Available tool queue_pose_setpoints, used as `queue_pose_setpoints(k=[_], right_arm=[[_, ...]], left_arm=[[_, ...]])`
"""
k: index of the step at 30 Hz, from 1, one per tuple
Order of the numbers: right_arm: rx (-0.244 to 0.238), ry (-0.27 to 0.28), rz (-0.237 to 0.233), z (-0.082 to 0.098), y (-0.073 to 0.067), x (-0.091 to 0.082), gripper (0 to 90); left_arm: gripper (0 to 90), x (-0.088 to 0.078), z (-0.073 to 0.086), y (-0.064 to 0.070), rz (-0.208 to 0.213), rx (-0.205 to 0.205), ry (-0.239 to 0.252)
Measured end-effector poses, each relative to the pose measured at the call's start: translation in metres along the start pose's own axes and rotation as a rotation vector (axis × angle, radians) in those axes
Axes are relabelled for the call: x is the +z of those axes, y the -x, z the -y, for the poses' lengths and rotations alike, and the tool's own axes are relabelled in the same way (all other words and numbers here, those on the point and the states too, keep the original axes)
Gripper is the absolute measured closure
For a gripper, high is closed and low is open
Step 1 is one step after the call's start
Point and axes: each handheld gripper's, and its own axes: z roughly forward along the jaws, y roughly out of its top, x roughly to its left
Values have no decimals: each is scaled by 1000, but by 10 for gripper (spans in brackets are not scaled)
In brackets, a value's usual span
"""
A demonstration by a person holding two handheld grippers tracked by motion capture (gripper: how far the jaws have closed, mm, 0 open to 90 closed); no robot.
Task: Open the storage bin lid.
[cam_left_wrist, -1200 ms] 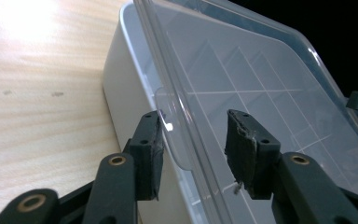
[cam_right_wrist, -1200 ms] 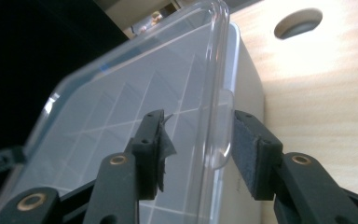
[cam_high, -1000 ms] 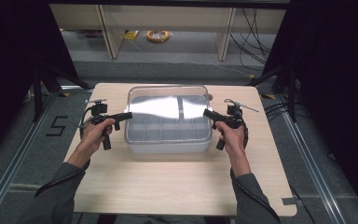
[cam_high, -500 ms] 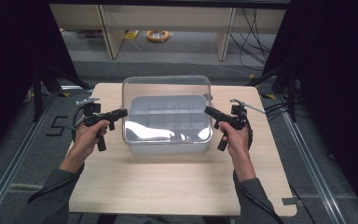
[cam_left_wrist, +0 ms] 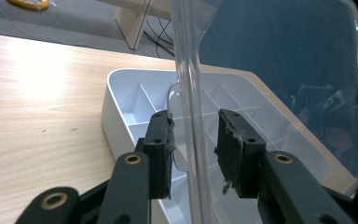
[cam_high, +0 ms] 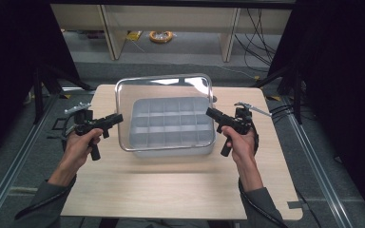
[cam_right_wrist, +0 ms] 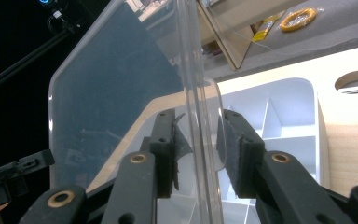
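Nearest you, your forearms in grey sleeves come in over the front edge of the light wooden bench (cam_high: 171, 190). Your left hand-held gripper (cam_high: 116, 118) is clamped on the left edge of the clear plastic lid with rounded corners (cam_high: 164, 88); in the left gripper view its pads (cam_left_wrist: 161, 156) sit either side of the lid's rim and small tab. Your right hand-held gripper (cam_high: 210, 113) is clamped on the lid's right edge, and in the right gripper view the rim runs upright between its pads (cam_right_wrist: 235, 154). Between the two grippers the lid is held off the bench and tilted, its far edge higher, above the white plastic organiser tray with rows of small compartments (cam_high: 171, 124). The tray rests on the middle of the bench, uncovered, its compartments open to view. Beyond the bench, on the grey floor by the pale shelving legs, lies a yellow coil of cable (cam_high: 161, 36).
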Motion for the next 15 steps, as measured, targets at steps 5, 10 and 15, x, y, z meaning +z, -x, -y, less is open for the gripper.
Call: queue_pose_setpoints(k=[5,10,15], right_arm=[[0,2,-1,3,0,-5,678],[5,-9,-3,10,-1,-14,677],[1,-15,9,20,-3,-25,677]], left_arm=[[649,-7,3,6,12,13,3],[655,-12,10,9,24,17,-8],[653,-13,21,11,23,25,-32]])
